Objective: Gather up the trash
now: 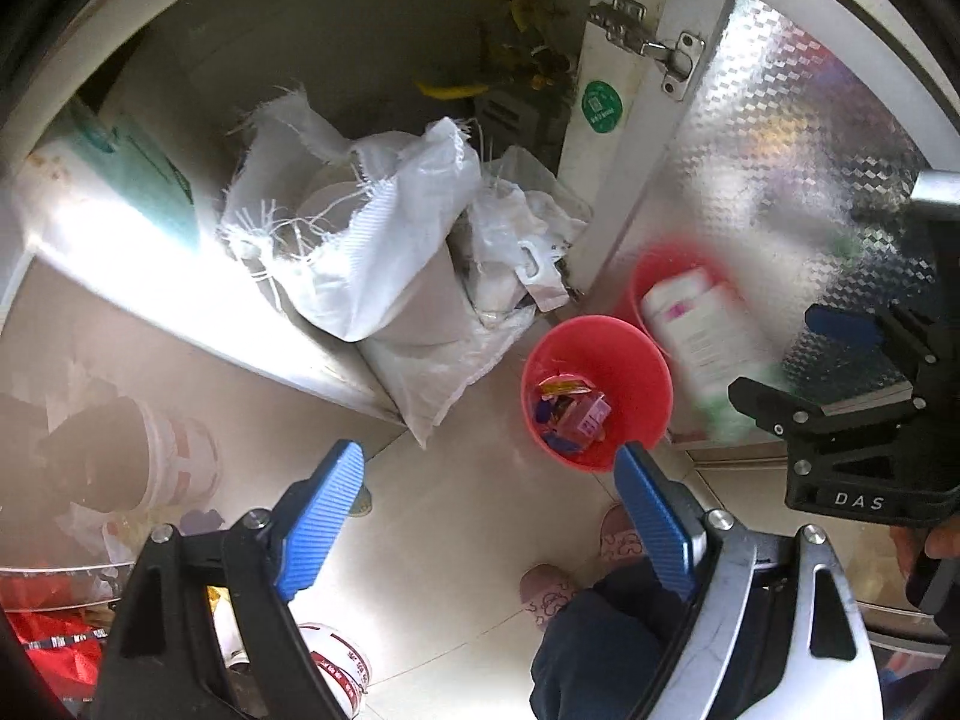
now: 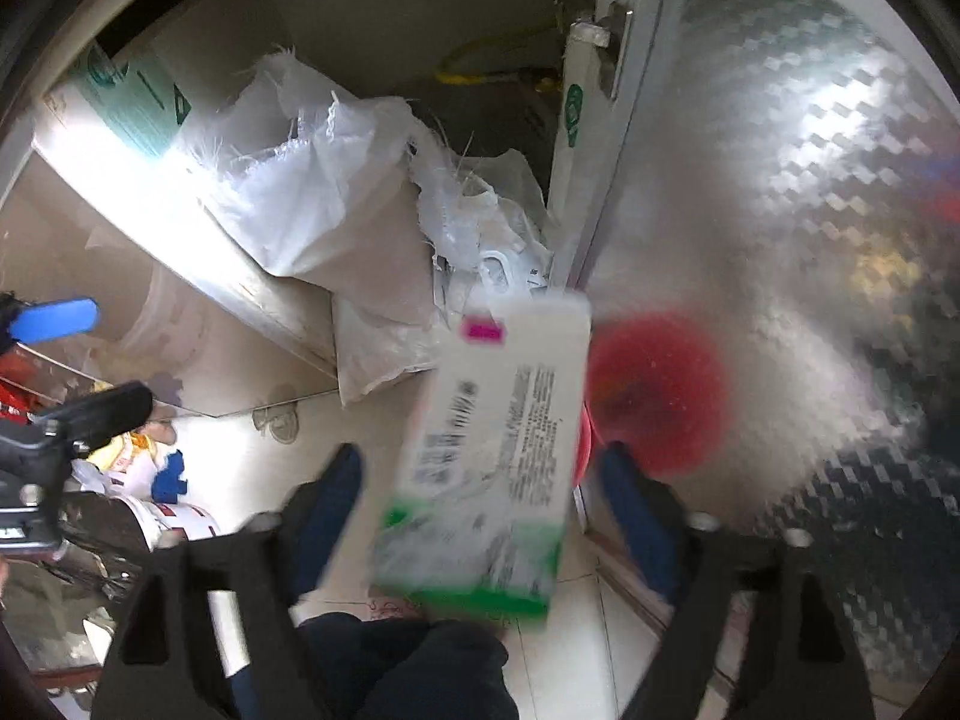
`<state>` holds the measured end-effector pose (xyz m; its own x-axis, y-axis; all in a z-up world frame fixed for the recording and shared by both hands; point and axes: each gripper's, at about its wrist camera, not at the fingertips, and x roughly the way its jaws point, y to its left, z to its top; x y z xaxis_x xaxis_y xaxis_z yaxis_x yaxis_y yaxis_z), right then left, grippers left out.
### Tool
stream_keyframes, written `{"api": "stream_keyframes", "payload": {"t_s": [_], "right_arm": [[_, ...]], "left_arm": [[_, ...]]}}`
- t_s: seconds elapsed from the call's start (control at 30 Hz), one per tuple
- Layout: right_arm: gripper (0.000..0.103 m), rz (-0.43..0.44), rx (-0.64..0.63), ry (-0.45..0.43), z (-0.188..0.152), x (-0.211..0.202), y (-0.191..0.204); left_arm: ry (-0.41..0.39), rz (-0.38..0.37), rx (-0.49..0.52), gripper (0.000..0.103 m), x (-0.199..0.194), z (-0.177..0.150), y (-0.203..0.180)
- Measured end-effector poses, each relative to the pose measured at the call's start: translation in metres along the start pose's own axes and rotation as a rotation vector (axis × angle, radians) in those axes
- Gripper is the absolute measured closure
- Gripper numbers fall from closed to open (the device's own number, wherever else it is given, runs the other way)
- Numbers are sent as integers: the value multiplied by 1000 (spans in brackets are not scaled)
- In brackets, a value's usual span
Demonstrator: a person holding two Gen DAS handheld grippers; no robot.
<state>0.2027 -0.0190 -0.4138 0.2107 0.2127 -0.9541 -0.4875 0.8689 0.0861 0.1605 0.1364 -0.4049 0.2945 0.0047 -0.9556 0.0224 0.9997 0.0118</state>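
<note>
Hanging between the spread jaws of the right gripper [image 2: 477,492], the white carton [image 2: 492,456] with a green base and pink tab is blurred and touches neither pad; judged from this, it is loose and dropping, not held. Its long axis runs from the green end, nearest the camera, up toward the pink tab, which points at the red bin [image 1: 594,393]. In the left wrist view the same carton [image 1: 702,336] lies just beyond the bin's rim on the cabinet-door side, tilted, overlapping the bin's reflection in the patterned door [image 1: 798,192]; whether it will fall inside the rim or beside it cannot be told. The left gripper [image 1: 486,510] is also spread and empty, on the near side of the bin, one blue pad overlapping the rim in the picture. The right gripper is the nearer to the carton. Small wrappers already lie in the bin. Beyond the bin on the cupboard side stand white woven sacks [image 1: 372,240]. Hidden or unclear: the bin itself in the right wrist view, mostly covered by the carton; the carton's print, unreadable through blur; the person's slippered feet [image 1: 576,570], partly cut off by the gripper frame.
</note>
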Motion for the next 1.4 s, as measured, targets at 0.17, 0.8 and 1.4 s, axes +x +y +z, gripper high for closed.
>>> {"api": "stream_keyframes", "payload": {"t_s": [0.17,0.8,1.4], "right_arm": [[14,-21,-13,-5,-4,-18,5],[10,-33,111,-217,21,-243,12],[1,-188,239,-368,52,-310,-40]], "left_arm": [[11,14,1,19,-18,0,-1],[-178,-29,95,2,-225,47,-20],[-310,-94,286,1,-275,148,-73]]}}
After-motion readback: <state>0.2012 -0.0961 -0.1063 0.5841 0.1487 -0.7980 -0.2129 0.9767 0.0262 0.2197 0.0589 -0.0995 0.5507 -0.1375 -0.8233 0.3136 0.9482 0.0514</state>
